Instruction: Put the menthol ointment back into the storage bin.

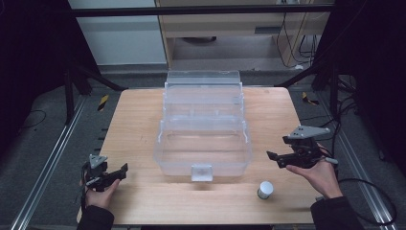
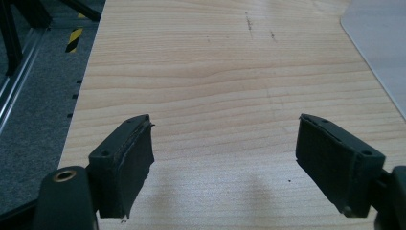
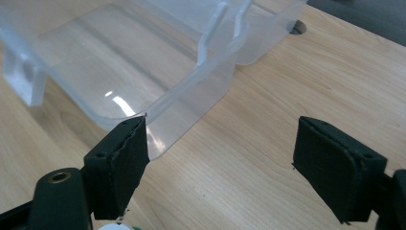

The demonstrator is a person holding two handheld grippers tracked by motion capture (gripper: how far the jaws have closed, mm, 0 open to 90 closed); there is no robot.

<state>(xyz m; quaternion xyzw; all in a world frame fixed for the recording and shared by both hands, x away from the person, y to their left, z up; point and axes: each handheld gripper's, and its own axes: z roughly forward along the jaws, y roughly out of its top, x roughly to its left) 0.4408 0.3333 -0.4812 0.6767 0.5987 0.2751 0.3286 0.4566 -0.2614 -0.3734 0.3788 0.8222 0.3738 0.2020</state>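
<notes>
Both grippers, left [image 1: 111,175] and right [image 1: 290,159], stand released and empty, while the open clear box [image 1: 203,127] lies between them and a small white-capped container [image 1: 265,189], perhaps a bottle, waits untouched just short of the right fingers [image 3: 119,167].

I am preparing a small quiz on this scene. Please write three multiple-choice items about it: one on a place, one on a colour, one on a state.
1. Where is the small cylinder?
A. inside the box
B. on the table, near the right hand
C. in the left gripper

2. The box is:
A. clear
B. red
C. black

3. The left gripper is:
A. shut on the cylinder
B. shut, empty
C. open, empty

Key: 1 B, it stands on wood before the box; 2 A, wood shows through; 3 C, jaws apart over bare table.
</notes>
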